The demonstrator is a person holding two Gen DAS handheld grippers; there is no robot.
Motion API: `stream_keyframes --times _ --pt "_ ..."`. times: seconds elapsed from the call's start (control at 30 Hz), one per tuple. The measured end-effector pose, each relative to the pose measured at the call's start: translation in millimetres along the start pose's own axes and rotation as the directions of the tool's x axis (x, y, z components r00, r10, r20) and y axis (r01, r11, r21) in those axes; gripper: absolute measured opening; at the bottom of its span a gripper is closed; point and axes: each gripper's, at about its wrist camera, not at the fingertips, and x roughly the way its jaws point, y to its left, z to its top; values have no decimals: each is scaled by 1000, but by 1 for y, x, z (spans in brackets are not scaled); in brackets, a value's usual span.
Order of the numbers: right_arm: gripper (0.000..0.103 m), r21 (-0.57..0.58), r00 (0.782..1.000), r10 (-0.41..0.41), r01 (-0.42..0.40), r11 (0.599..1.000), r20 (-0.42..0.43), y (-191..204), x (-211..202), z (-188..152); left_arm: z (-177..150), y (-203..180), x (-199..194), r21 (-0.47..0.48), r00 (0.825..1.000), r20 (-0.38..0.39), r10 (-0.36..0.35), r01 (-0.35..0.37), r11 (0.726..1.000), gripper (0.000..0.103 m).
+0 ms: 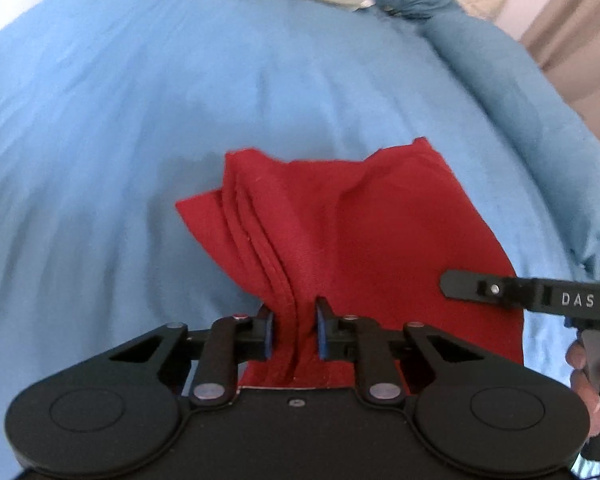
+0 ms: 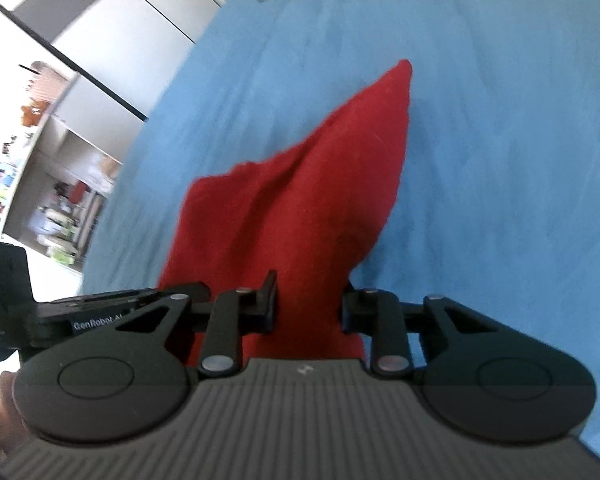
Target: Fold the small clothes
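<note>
both tongs grip the red garment (image 1: 380, 220) on the blue bed cover (image 1: 140, 120): left tongs (image 1: 293, 330) pinch its bunched hem, right tongs (image 2: 310, 304) clamp a thicker fold

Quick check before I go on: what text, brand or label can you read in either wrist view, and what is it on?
"DAS": white letters on the right gripper, seen in the left wrist view.
"GenRobot AI": white print on the left gripper's body, seen in the right wrist view; the last letters are partly hidden.
"AS": cut-off letters on the black block at that view's left edge.
Shelf items: too blurred to read.
Red cloth: no text.
</note>
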Motion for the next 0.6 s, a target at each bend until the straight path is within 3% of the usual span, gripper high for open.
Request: stream_keyframes --times 0.17,0.33,0.5,0.6 --pt "43 -13 999 16 -15 1000 31 -1 -63 -15 -27 -43 -32 16 999 10 -44 44 999 21" --pt "43 -11 999 -39 39 999 21 -19 -121 -57 -69 -81 -40 34 997 -23 -68 69 997 21" --pt "43 61 996 -87 88 994 -22 -67 -117 -111 -111 -94 -5 99 998 -61 12 -6 995 22" --pt "48 154 998 -52 47 987 26 -96 -112 -134 -119 -92 2 114 999 -39 38 -33 993 25"
